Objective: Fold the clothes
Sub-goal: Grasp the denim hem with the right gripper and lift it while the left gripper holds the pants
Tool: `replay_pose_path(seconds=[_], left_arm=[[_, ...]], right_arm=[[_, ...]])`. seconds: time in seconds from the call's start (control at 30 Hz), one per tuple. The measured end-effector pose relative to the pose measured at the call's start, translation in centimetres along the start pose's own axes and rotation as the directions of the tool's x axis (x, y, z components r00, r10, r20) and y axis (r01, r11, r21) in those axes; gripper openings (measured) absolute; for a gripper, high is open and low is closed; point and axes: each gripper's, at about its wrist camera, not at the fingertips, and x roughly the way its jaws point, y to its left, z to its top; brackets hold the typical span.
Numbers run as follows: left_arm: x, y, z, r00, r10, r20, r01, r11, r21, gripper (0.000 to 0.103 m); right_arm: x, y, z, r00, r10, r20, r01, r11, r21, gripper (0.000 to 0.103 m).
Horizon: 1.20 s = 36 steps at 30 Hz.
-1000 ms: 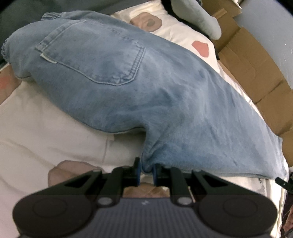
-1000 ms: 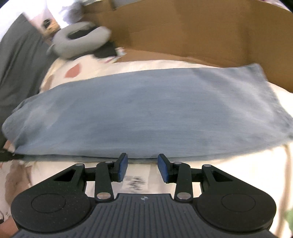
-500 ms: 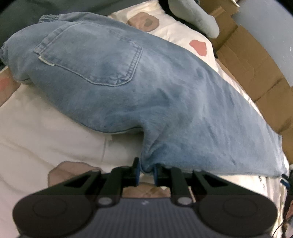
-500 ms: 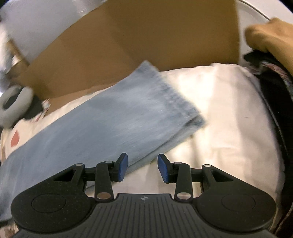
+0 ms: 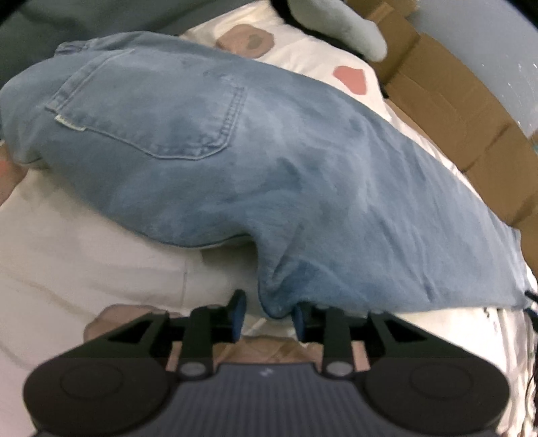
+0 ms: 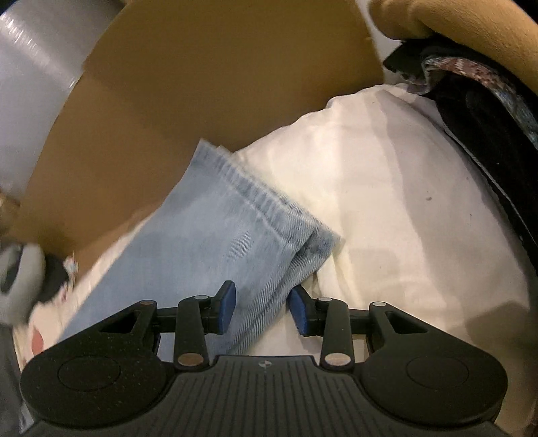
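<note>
Light blue jeans lie folded lengthwise on a white bedsheet, back pocket facing up. My left gripper sits at the crotch corner. Its jaws are opening, and the denim tip hangs loose between them, clear of the left pad. In the right wrist view the leg end of the jeans runs up to its hem. My right gripper hovers low over the leg's near edge, short of the hem. Its jaws are closing with denim between the pads, which do not press on it.
Brown cardboard stands behind the bed and also lines the right side as cardboard panels. A grey neck pillow lies at the head end. Dark clothes and a tan fabric pile up right of the hem.
The left jaws went from pinching the denim corner to standing apart around it. The right gripper swung along the leg to its hem end, rolled, and dropped closer to the cloth.
</note>
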Motion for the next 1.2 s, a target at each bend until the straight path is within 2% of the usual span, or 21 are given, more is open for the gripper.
replay_pose_path(seconds=[0.03,0.07,0.13,0.3,0.37,0.4,0.43,0.63,0.67,0.7,0.73,0.83,1.1,1.2], left_arm=[[0.1,0.1,0.0,1.000,-0.003,0.002,0.004,1.000,-0.005,0.034],[0.2,0.2,0.1,1.000,-0.007,0.005,0.007,1.000,-0.015,0.035],[0.3,0.3,0.1,1.000,-0.014,0.011,0.014,0.999,-0.031,0.036],[0.4,0.3,0.0,0.999,-0.032,0.027,0.034,0.998,-0.051,0.044],[0.4,0.4,-0.1,0.998,-0.039,0.039,0.042,0.997,-0.066,0.044],[0.5,0.5,-0.1,0.998,-0.039,0.044,0.042,0.997,-0.069,0.044],[0.5,0.4,-0.2,0.998,-0.038,0.052,0.041,0.997,-0.071,0.044],[0.4,0.1,-1.0,0.994,-0.017,0.106,0.026,0.996,-0.081,0.041],[0.4,0.2,-1.2,0.994,-0.012,0.110,0.022,0.996,-0.084,0.031],[0.3,0.3,-1.3,0.994,-0.008,0.112,0.017,0.996,-0.086,0.021],[0.3,0.2,-1.1,0.994,-0.009,0.108,0.019,0.996,-0.090,0.019],[-0.1,-0.3,-0.4,0.996,-0.005,0.093,0.014,0.996,-0.092,0.016],[-3.5,-0.8,1.5,0.997,-0.009,0.072,0.015,0.997,-0.076,0.014],[-5.2,-1.2,2.4,0.997,0.011,0.071,-0.008,0.998,-0.055,0.013]], right_arm=[[0.0,-0.2,0.2,1.000,-0.008,0.012,0.007,1.000,0.019,0.027],[0.0,-0.4,0.4,0.999,-0.038,0.029,0.036,0.998,0.041,0.022],[-0.3,-1.0,0.7,0.997,-0.040,0.059,0.034,0.993,0.112,0.015],[0.1,-2.0,0.5,0.996,-0.002,0.085,-0.017,0.976,0.217,0.017],[0.5,-2.6,0.4,0.996,0.027,0.088,-0.048,0.965,0.256,0.021],[0.8,-2.8,0.4,0.995,0.043,0.088,-0.066,0.960,0.273,0.027],[0.8,-2.8,0.3,0.995,0.045,0.090,-0.068,0.960,0.271,0.031],[1.8,-2.9,0.6,0.992,0.057,0.111,-0.085,0.960,0.268,0.031],[1.8,-2.9,0.7,0.993,0.056,0.108,-0.083,0.960,0.269,0.029],[1.8,-2.9,0.9,0.993,0.055,0.106,-0.082,0.959,0.270,0.019],[1.8,-2.8,1.0,0.993,0.055,0.100,-0.079,0.962,0.263,0.017],[1.1,-2.7,1.2,0.991,0.076,0.106,-0.101,0.962,0.255,0.010],[-2.1,-0.9,3.1,0.988,0.117,0.103,-0.136,0.971,0.197,0.009],[-3.7,-0.4,3.4,0.988,0.122,0.099,-0.139,0.972,0.192,0.009]])
